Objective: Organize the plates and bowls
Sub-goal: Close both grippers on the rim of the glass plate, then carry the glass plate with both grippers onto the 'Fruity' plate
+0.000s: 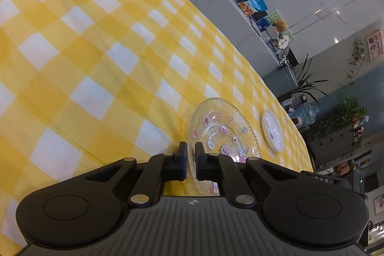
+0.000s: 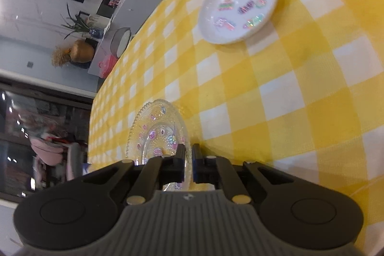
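Currently, left wrist view: my left gripper point(image 1: 191, 151) is closed on the near rim of the clear glass plate point(image 1: 223, 133), one pad on each face of the beaded edge. No earlier picture to compare. Plate carries small pink and blue cartoon stickers and stands tilted, its far rim toward 1 o'clock from the fingertips, over the yellow-and-white checked tablecloth point(image 1: 96, 59). At 3 o'clock from the glass plate, apart from it, a small white plate point(image 1: 272, 130) lies on the cloth near the table edge. Beyond the edge, at 1 to 2 o'clock: shelf with picture boxes point(image 1: 266, 20), potted plants point(image 1: 309, 83).

Right wrist view: my right gripper point(image 2: 188, 152) is likewise clamped on a rim of the same clear glass plate point(image 2: 158, 131), pads pinching the edge with only the glass between them. Plate body spreads toward 11 o'clock from the fingertips, tilted; I cannot tell how much of it touches the cloth. White plate with coloured stickers point(image 2: 240, 6) lies flat on the tablecloth point(image 2: 300, 92) at 1 o'clock, well apart from the glass plate. Off the table at 10 o'clock: a golden vase point(image 2: 81, 52), a green plant point(image 2: 76, 24).

Both grippers hold the one glass plate, at opposite edges.
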`<act>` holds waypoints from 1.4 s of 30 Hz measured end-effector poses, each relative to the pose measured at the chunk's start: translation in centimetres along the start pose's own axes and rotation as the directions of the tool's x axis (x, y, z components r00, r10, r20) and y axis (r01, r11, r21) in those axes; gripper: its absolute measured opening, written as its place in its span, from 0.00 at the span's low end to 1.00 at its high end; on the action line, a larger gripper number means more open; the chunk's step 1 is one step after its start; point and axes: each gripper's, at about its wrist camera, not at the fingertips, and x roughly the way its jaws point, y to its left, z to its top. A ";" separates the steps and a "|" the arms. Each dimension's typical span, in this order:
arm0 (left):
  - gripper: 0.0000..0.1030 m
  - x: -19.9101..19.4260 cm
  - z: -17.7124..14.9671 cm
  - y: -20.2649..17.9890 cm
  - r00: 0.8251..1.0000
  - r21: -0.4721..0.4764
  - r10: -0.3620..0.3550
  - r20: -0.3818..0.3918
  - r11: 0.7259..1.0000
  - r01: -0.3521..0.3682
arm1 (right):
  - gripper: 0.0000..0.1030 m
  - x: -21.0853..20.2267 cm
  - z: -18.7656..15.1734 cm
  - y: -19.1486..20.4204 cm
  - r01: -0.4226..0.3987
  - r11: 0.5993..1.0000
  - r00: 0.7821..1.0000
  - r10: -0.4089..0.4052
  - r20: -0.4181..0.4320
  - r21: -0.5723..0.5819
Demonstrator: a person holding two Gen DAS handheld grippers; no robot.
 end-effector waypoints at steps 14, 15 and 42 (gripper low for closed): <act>0.09 -1.0 -0.1 -3.0 1.000 0.137 0.002 0.001 0.991 -0.002 | 0.03 -2.7 -0.3 0.8 -0.007 1.000 0.999 0.007 0.037 0.003; 0.09 -1.2 -0.1 -3.3 1.000 0.142 -0.002 0.004 0.990 0.001 | 0.03 -3.0 -0.4 1.0 -0.005 1.000 0.999 0.006 0.040 -0.002; 0.12 -4.1 -2.4 -15.2 0.978 0.425 -0.122 -0.168 0.887 0.183 | 0.04 -19.8 -5.7 0.7 -0.062 0.998 0.971 0.053 0.232 0.033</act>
